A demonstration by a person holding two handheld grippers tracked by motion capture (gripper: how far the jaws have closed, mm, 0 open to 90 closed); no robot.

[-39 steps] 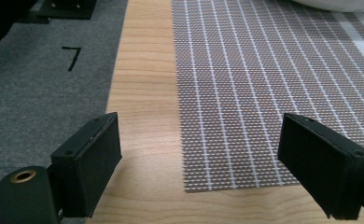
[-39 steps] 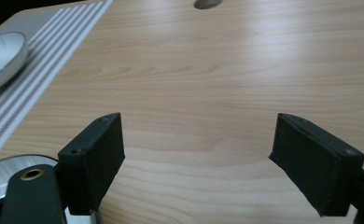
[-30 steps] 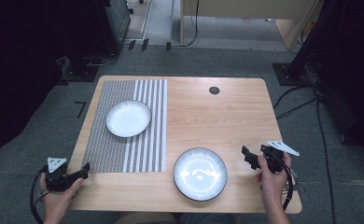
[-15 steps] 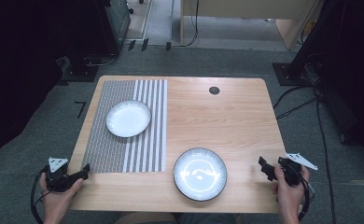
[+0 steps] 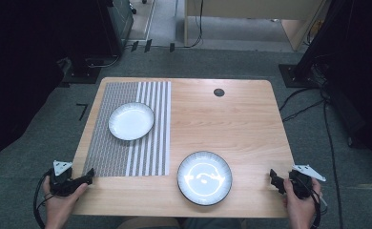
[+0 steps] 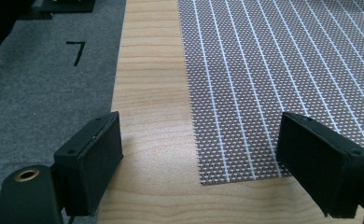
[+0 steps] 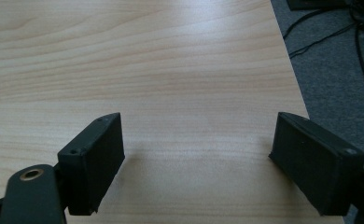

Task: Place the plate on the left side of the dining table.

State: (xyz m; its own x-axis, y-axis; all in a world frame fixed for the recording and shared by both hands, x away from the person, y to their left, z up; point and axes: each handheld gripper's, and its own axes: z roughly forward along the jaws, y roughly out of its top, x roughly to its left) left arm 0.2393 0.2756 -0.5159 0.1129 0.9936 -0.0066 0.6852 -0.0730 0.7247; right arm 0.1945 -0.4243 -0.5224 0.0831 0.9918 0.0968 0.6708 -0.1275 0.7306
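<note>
While both grippers are held at the near corners of the table [image 5: 251, 114], the dark-rimmed plate [image 5: 204, 177] is seen lying flat on bare wood in the lower middle of the high view, nearest the right gripper [image 5: 275, 178] yet apart from it. A glazed ceramic piece is what it is judged to be: stiff, fairly heavy for its size, slick under rubber pads and liable to chip if dropped or knocked. A hold is best taken at the rim, one jaw slid under the raised edge and one laid on top, since the shallow middle offers nothing to pinch. A second, paler plate [image 5: 131, 120] is found in the upper left of that view, resting on the striped placemat [image 5: 127, 152]. At the lower left, the left gripper [image 5: 86, 174] is poised just at the mat's near corner; in the left gripper view its jaws are spread wide, with nothing between them but the mat [image 6: 264, 84] and wood. At the lower right, in the right gripper view, the jaws are likewise parted fully and nothing is gripped, with bare table [image 7: 147, 70] ahead and grey floor [image 7: 339, 70] past its edge. A dark round grommet [image 5: 219, 92] is noted toward the upper middle.
</note>
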